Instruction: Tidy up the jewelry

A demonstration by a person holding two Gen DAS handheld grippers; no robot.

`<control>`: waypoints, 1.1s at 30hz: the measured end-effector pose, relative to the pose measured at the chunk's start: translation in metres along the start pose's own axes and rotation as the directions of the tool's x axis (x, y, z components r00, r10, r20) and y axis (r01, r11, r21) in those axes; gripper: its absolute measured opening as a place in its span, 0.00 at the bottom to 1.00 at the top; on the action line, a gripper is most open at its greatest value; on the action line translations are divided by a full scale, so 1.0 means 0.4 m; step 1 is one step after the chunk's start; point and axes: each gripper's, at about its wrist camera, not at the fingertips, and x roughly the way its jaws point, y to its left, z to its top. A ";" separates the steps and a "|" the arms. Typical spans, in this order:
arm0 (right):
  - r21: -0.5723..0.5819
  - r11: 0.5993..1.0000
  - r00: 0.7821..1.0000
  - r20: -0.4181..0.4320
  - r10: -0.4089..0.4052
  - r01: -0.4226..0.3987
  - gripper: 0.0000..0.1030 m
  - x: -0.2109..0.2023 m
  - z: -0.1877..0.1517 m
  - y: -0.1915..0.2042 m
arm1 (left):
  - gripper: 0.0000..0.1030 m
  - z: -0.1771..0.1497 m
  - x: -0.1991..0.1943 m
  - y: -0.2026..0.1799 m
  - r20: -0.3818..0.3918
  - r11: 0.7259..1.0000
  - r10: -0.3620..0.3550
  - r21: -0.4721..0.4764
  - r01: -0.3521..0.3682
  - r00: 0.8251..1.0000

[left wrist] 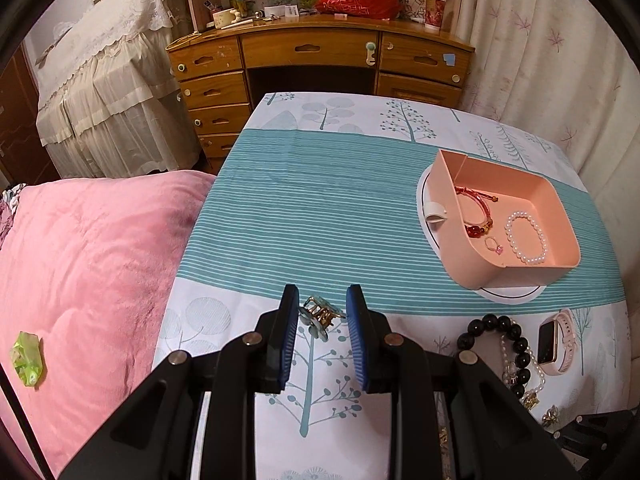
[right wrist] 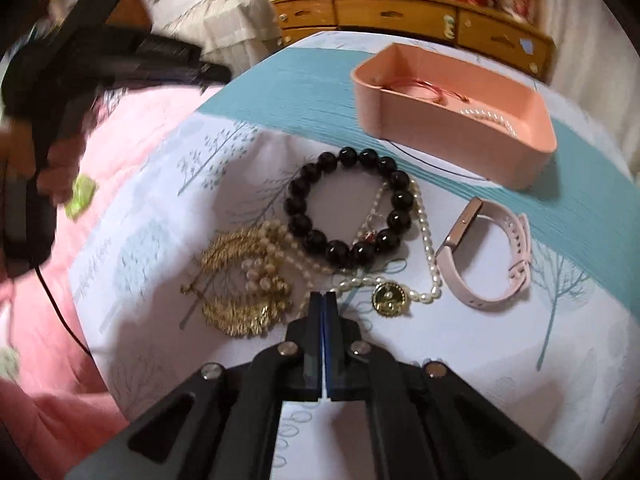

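Observation:
My left gripper point(left wrist: 322, 307) is open, its blue pads on either side of a small gold and teal hair clip point(left wrist: 319, 313) lying on the cloth. A pink tray point(left wrist: 561, 236) at the right holds a red cord bracelet point(left wrist: 476, 212), a pearl bracelet point(left wrist: 526, 238) and a small ring point(left wrist: 494, 245). My right gripper point(right wrist: 324, 295) is shut and empty, just in front of a pile of jewelry: a black bead bracelet point(right wrist: 348, 204), a pearl necklace with a gold pendant point(right wrist: 388, 299), gold feather pieces point(right wrist: 240, 308) and a pink watch point(right wrist: 486, 252).
The jewelry lies on a table with a teal striped, tree-print cloth point(left wrist: 304, 208). A pink blanket point(left wrist: 88, 272) with a green object point(left wrist: 27, 358) lies to the left. A wooden desk point(left wrist: 316, 60) stands behind. The pink tray also shows in the right wrist view point(right wrist: 456, 128).

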 end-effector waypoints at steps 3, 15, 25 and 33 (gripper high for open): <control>-0.032 0.999 0.998 -0.035 -0.045 0.044 0.00 -0.004 -0.003 0.010 | 0.21 -0.002 -0.004 0.002 -0.001 1.000 0.001 -0.003 -0.001 1.000; 0.165 0.986 0.997 -0.072 -0.022 0.034 0.01 0.004 0.037 -0.049 | 0.22 -0.010 -0.006 0.004 0.001 1.000 0.005 -0.001 -0.005 1.000; 0.155 0.987 0.994 -0.107 -0.032 0.049 0.22 0.011 0.034 -0.039 | 0.22 -0.017 -0.001 0.024 -0.007 1.000 0.017 -0.021 -0.017 1.000; 0.022 0.982 0.975 -0.124 -0.186 0.190 0.06 0.032 0.044 0.015 | 0.22 -0.014 0.008 0.039 -0.013 0.999 0.016 -0.033 -0.016 1.000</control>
